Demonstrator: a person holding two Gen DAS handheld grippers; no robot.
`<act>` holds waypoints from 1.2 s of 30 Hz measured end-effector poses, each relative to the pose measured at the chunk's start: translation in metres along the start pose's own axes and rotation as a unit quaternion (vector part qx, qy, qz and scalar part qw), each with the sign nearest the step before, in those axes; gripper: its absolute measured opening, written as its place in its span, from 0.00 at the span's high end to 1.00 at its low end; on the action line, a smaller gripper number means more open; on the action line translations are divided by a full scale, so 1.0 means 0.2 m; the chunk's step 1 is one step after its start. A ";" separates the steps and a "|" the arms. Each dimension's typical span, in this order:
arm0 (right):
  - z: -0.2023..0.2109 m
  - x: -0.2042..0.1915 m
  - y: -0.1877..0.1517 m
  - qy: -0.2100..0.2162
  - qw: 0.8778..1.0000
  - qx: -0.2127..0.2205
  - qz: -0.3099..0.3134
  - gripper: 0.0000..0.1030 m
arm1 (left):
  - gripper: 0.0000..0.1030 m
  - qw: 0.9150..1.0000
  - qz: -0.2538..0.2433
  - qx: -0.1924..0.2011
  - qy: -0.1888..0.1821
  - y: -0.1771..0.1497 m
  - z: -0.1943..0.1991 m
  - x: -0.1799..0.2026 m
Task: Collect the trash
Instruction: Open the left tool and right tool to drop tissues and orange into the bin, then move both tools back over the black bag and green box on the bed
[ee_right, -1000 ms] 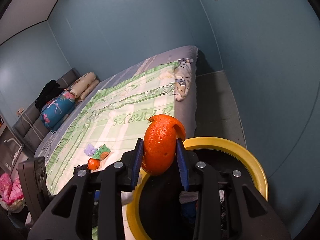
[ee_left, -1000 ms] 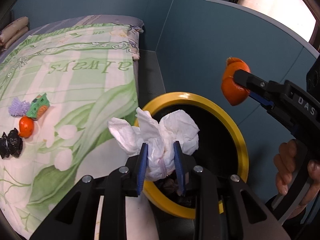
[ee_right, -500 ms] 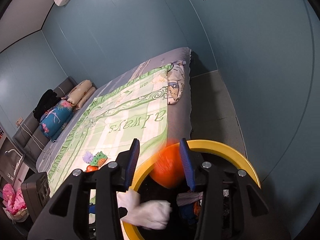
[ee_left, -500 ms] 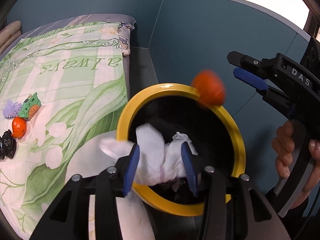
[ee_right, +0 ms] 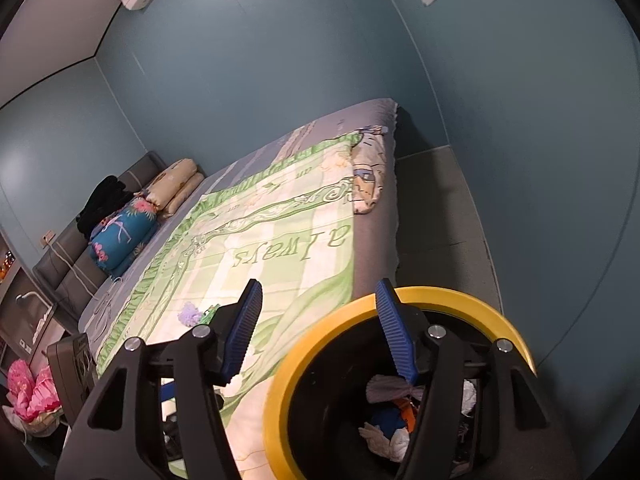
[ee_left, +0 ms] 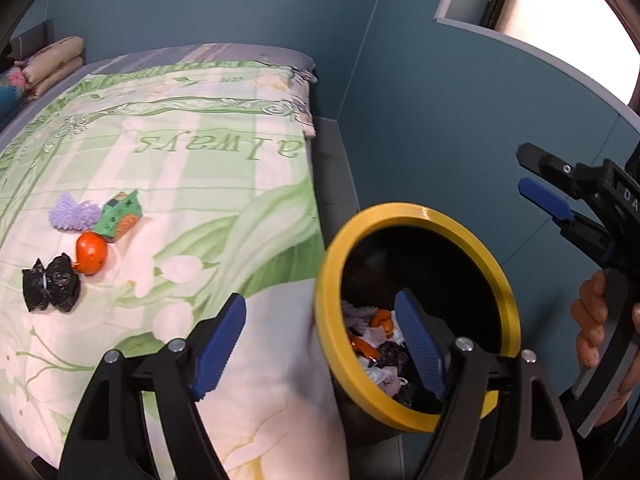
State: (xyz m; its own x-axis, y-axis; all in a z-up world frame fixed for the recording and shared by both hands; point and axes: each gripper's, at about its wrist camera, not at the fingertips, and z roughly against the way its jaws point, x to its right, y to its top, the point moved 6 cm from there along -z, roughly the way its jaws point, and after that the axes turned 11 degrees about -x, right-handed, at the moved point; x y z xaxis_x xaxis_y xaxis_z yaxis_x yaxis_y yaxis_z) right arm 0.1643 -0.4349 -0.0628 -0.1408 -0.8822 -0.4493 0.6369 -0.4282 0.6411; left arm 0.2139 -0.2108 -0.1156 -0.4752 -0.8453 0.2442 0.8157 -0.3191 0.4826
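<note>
A black bin with a yellow rim [ee_left: 416, 210] [ee_right: 440, 294] stands beside the bed. Inside lie white tissue [ee_right: 384, 392], orange peel [ee_left: 380, 318] and other scraps. My left gripper [ee_left: 320, 312] hangs over the bin's near-left rim, its jaws opening with nothing between them. My right gripper [ee_right: 318, 292] [ee_left: 528, 170] is above the bin's far right side, jaws also opening and empty. On the green bedspread lie an orange fruit [ee_left: 91, 253], a black crumpled bag [ee_left: 50, 285], a purple spiky ball [ee_left: 72, 213] and a green packet [ee_left: 120, 218].
The bed [ee_left: 180, 184] fills the left, with pillows [ee_right: 176, 182] at its head. A strip of grey floor [ee_right: 436, 216] runs between bed and blue wall [ee_left: 420, 100]. A person's hand [ee_left: 592, 320] holds the right gripper's handle.
The white tissue fell from my left gripper into the bin and the orange peel fell from my right gripper into it. Both grippers' jaws spread wide. The left view swung toward the bed.
</note>
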 end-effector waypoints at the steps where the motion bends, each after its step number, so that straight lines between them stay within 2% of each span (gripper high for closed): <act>1: 0.00 -0.01 0.00 0.003 1.000 -0.002 0.003 0.43 | 0.27 1.000 0.005 0.003 0.002 0.00 0.01 -0.03; 20: -0.15 -0.47 0.01 0.036 0.996 -0.038 0.074 0.34 | 0.24 0.994 0.089 0.039 0.059 -0.05 0.22 -0.59; 28: -0.30 -0.63 -0.02 0.044 0.993 -0.067 0.092 0.33 | 0.23 0.987 0.134 0.044 0.072 -0.09 0.28 -0.88; 36: -0.54 -0.82 -0.06 0.051 0.987 -0.108 0.106 0.33 | 0.23 0.981 0.173 0.035 0.081 -0.13 0.25 -1.14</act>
State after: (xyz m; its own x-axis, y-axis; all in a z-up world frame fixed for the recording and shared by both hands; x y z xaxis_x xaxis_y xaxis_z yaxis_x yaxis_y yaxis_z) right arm 0.2615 -0.2648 -0.0636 0.0826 -0.9182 -0.3874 0.7924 -0.1752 0.5842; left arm 0.2842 0.0116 -0.1415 -0.1111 -0.9569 0.2684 0.8914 0.0235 0.4526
